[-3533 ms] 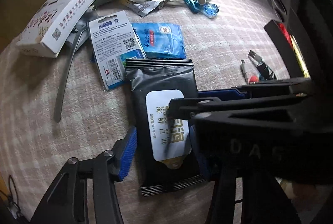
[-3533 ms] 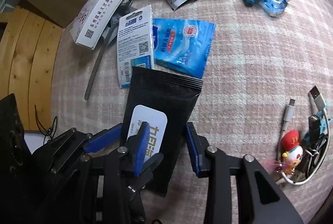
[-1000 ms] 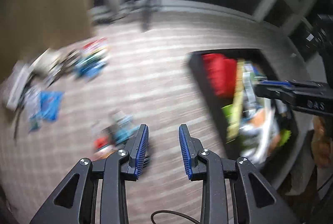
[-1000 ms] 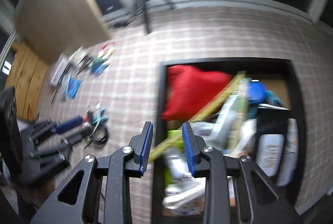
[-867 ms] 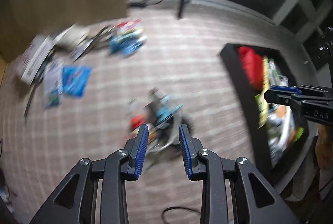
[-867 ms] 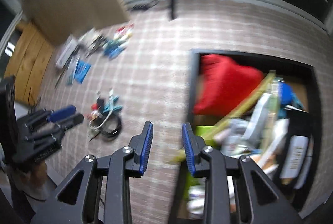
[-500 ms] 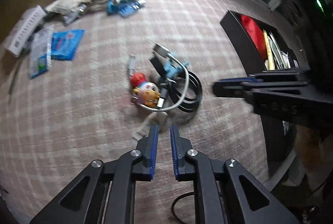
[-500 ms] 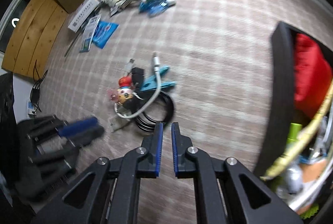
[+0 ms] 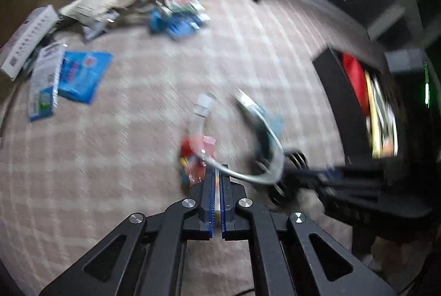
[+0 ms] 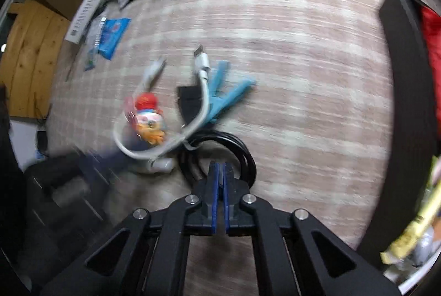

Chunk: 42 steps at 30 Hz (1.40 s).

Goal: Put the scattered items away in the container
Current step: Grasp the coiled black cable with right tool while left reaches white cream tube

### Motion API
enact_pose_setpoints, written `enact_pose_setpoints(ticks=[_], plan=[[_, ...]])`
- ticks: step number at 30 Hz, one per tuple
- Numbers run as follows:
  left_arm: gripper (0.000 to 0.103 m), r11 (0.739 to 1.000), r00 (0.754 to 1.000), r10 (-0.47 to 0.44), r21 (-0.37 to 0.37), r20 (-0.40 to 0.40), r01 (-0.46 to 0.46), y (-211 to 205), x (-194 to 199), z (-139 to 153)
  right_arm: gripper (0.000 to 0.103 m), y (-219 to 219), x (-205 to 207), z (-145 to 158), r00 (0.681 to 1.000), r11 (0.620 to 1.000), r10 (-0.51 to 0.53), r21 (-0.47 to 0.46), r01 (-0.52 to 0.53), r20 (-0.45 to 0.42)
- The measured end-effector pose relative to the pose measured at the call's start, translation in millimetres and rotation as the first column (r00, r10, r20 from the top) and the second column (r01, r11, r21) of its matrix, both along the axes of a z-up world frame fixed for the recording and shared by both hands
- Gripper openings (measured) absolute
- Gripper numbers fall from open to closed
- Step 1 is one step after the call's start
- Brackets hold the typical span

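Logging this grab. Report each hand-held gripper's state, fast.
Left hand-held gripper: shut, tips at the white cable; grip on it unclear.
Right hand-held gripper: shut, tips at the black cable coil; grip on it unclear.

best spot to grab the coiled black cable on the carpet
Pinch the coiled black cable across its bundled strands at the near arc, coming from above with the right gripper, which is shut now and must open first. That arc lies clear; the far side is overlapped by the white usb cable.
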<state>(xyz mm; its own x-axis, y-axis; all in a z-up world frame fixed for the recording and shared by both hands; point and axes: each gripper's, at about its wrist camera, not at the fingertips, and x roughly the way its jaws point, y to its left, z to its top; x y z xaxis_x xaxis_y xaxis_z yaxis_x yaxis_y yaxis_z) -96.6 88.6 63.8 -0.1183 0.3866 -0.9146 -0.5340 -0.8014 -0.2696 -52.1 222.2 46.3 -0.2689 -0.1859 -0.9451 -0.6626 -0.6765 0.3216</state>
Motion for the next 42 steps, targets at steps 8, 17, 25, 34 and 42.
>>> enact_pose_setpoints(ticks=[8,17,25,34,42], plan=[[0.001,0.998,0.998,-0.058,-0.016,-0.017,0.058,6.2,-6.2,5.1,0.003,4.5,26.3,3.2,0.999,0.999,0.017,-0.042,-0.016,0.027],[0.007,0.929,0.929,-0.368,-0.037,0.042,0.369,51.9,70.0,-7.3,0.003,14.3,24.6,8.6,1.000,0.998,-0.012,-0.054,0.012,0.012],[0.002,0.992,0.993,-0.118,0.048,-0.011,0.119,57.9,6.5,8.6,0.003,13.1,37.0,2.8,1.000,0.997,0.010,-0.074,-0.008,0.026],[0.002,0.988,0.986,-0.152,-0.034,-0.064,0.151,47.7,-13.9,8.4,0.003,-17.9,48.6,1.5,0.994,0.990,0.098,-0.111,-0.092,0.043],[0.004,0.981,0.980,-0.180,-0.088,-0.084,0.173,4.4,-6.6,6.8,0.003,-38.5,61.4,12.4,0.988,0.985,0.148,-0.099,-0.142,0.054]])
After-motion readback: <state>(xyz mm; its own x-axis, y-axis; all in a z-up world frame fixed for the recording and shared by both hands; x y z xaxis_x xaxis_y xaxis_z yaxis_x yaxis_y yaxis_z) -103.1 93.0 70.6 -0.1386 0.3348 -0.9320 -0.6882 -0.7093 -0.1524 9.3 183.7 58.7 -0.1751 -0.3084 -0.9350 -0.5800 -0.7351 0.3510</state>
